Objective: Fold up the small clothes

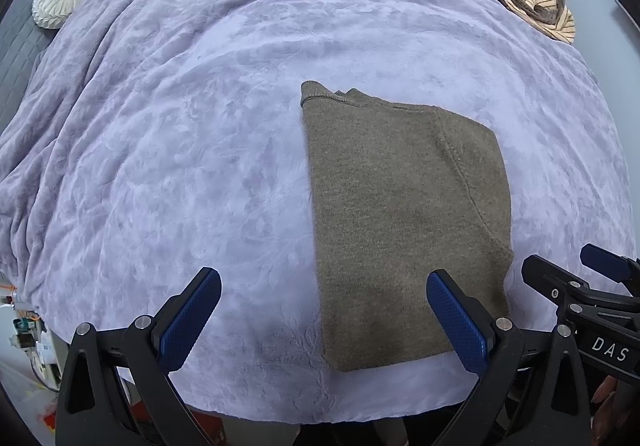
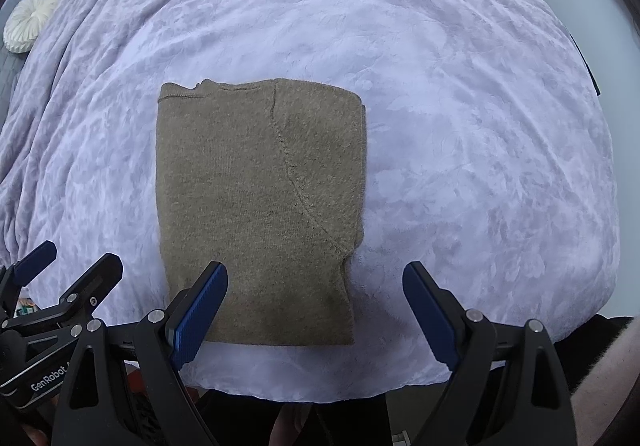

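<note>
Two grippers, left gripper (image 1: 324, 320) and right gripper (image 2: 316, 312), fingers spread and empty above the folded sweater (image 2: 260, 205); an off-centre pinch on the plush bed (image 2: 460, 125) could undo its folds.

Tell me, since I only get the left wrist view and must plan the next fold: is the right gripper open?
Observer: Yes, the right gripper stands wide open and holds nothing.
Operator: Where do its fingers sit relative to the sweater?
Observer: In its own view one finger overlaps the near edge of the brown sweater, and the other is over bare purple blanket.
</note>
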Motion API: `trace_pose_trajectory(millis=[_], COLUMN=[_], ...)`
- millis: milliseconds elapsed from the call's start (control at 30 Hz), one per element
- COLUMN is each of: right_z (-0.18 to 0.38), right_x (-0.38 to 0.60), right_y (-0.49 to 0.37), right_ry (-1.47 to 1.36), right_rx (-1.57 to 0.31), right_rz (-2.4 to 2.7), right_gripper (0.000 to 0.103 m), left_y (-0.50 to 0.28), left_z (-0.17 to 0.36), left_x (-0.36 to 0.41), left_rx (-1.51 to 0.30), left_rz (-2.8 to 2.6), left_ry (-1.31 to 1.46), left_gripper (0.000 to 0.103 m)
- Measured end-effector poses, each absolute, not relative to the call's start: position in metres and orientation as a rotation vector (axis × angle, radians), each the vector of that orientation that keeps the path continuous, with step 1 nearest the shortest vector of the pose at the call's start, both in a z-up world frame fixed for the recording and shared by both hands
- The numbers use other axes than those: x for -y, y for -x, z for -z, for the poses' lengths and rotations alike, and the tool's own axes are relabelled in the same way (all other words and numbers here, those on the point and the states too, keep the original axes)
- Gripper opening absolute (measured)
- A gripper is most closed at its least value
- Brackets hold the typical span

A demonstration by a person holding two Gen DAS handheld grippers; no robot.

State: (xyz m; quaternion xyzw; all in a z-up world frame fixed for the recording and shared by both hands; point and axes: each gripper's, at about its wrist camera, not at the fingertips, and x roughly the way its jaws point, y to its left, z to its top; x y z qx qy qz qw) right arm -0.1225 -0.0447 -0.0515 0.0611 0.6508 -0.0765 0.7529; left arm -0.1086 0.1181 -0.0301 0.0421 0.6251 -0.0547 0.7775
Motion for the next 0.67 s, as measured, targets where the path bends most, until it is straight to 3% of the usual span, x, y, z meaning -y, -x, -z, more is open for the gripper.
trace_pose_trajectory(millis=[667], right_z=[0.0511], right_x=[0.0382], right_y=[0.1238], right_ry=[-0.132], right_rx=[-1.416], right_rz=[0.169], right_gripper=[0.091], left_y=[0.1054], left_z=[0.0254], left_x=[-0.1197], left_rx=[-1.317], left_rz=[0.129], left_ry=[-0.09], left_gripper=[0.103])
